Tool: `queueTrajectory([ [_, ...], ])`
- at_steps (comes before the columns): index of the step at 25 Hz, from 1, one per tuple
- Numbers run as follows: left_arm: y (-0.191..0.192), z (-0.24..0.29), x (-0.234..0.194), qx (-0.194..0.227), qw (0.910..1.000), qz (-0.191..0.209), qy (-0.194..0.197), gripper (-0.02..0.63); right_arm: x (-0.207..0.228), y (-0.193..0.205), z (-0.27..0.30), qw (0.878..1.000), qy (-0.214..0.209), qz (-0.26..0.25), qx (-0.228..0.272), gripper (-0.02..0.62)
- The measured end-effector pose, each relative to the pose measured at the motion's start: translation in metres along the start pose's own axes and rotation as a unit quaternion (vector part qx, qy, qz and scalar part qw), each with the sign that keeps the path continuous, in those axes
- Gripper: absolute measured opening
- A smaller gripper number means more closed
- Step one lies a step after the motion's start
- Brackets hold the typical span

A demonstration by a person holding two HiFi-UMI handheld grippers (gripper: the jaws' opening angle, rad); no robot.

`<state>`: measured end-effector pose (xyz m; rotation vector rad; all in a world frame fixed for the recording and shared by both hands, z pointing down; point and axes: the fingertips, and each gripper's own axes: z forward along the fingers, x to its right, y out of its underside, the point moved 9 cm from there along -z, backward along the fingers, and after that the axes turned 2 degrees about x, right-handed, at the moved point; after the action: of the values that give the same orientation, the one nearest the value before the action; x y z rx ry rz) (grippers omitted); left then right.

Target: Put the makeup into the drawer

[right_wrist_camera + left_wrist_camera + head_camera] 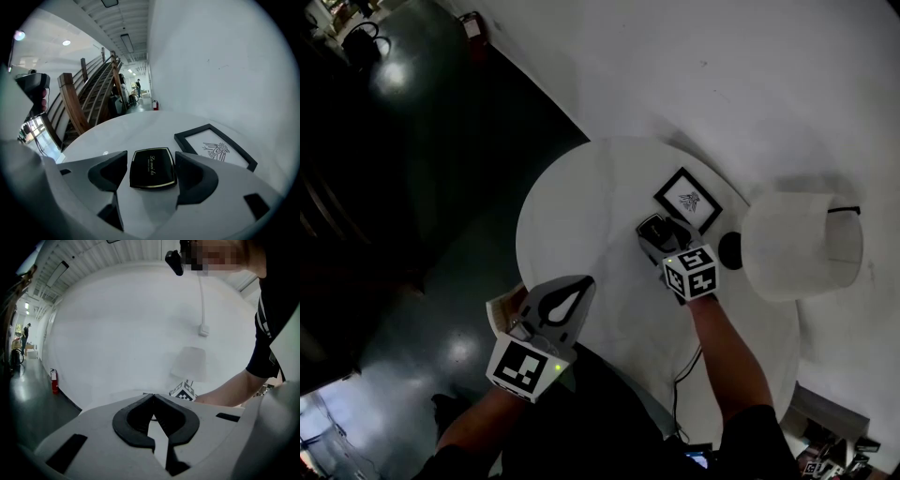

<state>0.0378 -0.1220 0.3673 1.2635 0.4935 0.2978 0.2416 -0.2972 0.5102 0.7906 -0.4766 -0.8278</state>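
Right gripper view carries the relation that matters. The makeup compact (152, 171), a flat black case with a thin gold edge, lies on the round white table (140, 126) directly between the jaws of the right gripper (151, 159), at twelve o'clock from it. The jaws stand wide, one on each side of the case. The nine o'clock pad shows a sliver of table before the case, and the three o'clock pad is just beside its edge, so nothing is clamped yet.

The case is close to square, slightly wider than deep. Its printed line runs from nine to three o'clock, so the jaws would close across its wider span. A black picture frame (215, 150) lies flat at about two o'clock, near the compact but clear of it.

In the head view the right hand is plainly the nearer one. The left gripper (581, 286) hangs off the table's edge at roughly eight o'clock from the compact, well apart, its tips together with nothing between them. Beside it sits a pale box-like shape (497, 314), probably the open drawer, though too dim to confirm. A white lamp shade (802, 244) stands at three o'clock.

The likely next step is to close squarely on the case's two side edges.
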Motion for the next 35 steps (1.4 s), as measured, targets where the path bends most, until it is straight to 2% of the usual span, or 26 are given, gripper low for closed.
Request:
queueTrajectory([
  [26,-0.001,-0.01,-0.001,-0.005,1.0,0.0,-0.004,0.011,-0.004,0.006,0.011,0.999,0.004,-0.016,-0.042,0.284],
  [35,-0.003,-0.009,0.003,-0.006,1.0,0.004,-0.001,0.011,-0.007,0.006,0.012,0.997,0.006,-0.035,-0.062,0.282],
])
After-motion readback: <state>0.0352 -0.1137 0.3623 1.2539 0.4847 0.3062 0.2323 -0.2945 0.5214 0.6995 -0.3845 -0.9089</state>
